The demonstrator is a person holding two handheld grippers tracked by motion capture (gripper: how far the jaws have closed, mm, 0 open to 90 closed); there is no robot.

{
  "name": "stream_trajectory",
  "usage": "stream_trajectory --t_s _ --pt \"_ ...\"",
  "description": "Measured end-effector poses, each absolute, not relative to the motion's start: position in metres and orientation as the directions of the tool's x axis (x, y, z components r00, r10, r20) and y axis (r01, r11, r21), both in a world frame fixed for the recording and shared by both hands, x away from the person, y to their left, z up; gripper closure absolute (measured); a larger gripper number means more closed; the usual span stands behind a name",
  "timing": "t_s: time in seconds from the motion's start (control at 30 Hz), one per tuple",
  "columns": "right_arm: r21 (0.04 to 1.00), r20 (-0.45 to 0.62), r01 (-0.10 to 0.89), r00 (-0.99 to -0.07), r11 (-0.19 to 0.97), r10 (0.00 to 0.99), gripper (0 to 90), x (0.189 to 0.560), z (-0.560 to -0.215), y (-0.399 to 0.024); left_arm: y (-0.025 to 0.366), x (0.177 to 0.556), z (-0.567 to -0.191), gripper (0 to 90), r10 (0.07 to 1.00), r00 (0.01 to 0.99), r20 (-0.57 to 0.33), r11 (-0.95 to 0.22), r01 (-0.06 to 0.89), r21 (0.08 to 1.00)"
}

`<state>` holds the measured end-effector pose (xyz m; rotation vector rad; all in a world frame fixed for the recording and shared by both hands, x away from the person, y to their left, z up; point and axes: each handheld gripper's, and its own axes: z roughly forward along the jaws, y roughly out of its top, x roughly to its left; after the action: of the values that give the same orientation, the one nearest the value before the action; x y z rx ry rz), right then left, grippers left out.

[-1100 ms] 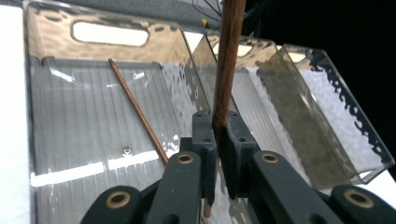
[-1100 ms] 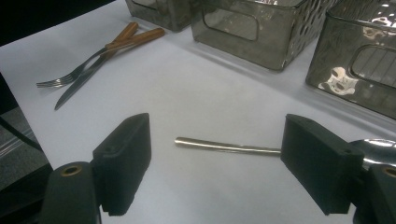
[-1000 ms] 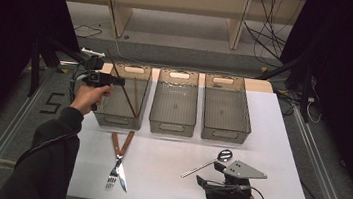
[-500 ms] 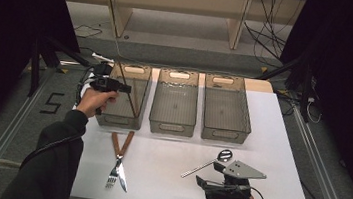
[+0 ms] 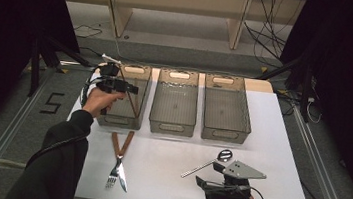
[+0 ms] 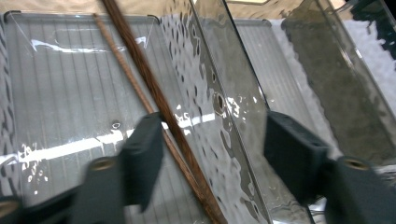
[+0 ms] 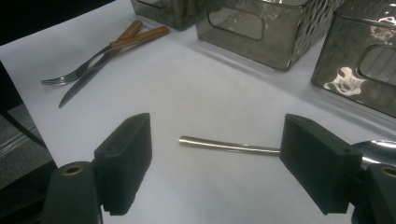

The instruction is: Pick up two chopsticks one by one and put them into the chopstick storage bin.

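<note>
L tool has just opened its jaws over the left bin; a sec ago they were shut on the chopsticks, held above the bin's far-left corner. Now the chopsticks are free: left gripper view shows the two brown sticks slanting between the spread pads, touching neither as far as I can tell, low ends down in the bin, tops leaning on its wall. So that drop looks done, sticks in the leftmost of 3 bins. L hand has come a bit nearer & lower w/ the release. R tool rests on the table near right, jaws wide open, gripping nothing, w/ the spoon handle lying between them, untouched. Fork & knife lie crossed near-left on the table, not yet sorted. Prob next: spoon pickup w/ R, mid or right bin.
</note>
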<state>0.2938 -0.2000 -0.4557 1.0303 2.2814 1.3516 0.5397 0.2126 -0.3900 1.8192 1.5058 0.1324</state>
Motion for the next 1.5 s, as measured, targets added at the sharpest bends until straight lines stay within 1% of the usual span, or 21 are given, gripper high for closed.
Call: stream_trajectory --t_s 0.03,0.07,0.17,0.27,0.53,0.87,1.0,1.17,1.5 --pt "0.851 0.101 0.429 -0.7 0.303 0.707 25.7 0.294 -0.456 -0.2 0.212 0.54 -0.39 30.3 0.878 0.303 -0.37 -0.027 0.804 0.594" --pt "0.851 0.101 0.429 -0.7 0.303 0.707 25.7 0.294 -0.456 -0.2 0.211 0.54 -0.389 30.3 0.876 0.306 -0.373 -0.031 0.807 0.59" --pt "0.851 0.104 0.43 -0.699 0.3 0.707 25.7 0.294 -0.455 -0.2 0.208 0.539 -0.388 20.6 0.878 0.313 -0.361 -0.042 0.803 0.595" --pt "0.851 0.102 0.43 -0.7 0.302 0.707 25.7 0.293 -0.455 -0.2 0.207 0.538 -0.386 18.7 0.878 0.315 -0.36 -0.039 0.798 0.602" --pt "0.851 0.106 0.432 -0.698 0.299 0.708 25.7 0.294 -0.456 -0.2 0.208 0.52 -0.377 18.2 0.859 0.346 -0.378 -0.029 0.769 0.639" --pt "0.85 0.106 0.432 -0.7 0.301 0.707 25.7 0.294 -0.456 -0.199 0.209 0.469 -0.368 18.3 0.833 0.406 -0.375 -0.032 0.712 0.701" --pt "0.851 0.105 0.431 -0.699 0.3 0.707 25.7 0.294 -0.456 -0.199 0.207 0.449 -0.375 18.6 0.831 0.425 -0.36 -0.047 0.697 0.716" --pt "0.851 0.106 0.432 -0.698 0.299 0.709 25.7 0.294 -0.456 -0.199 0.202 0.427 -0.389 18.7 0.806 0.453 -0.381 -0.036 0.68 0.733" --pt "0.843 0.088 0.434 -0.693 0.317 0.715 25.4 0.302 -0.453 -0.212 0.197 0.403 -0.405 18.7 0.78 0.511 -0.363 -0.065 0.642 0.764"
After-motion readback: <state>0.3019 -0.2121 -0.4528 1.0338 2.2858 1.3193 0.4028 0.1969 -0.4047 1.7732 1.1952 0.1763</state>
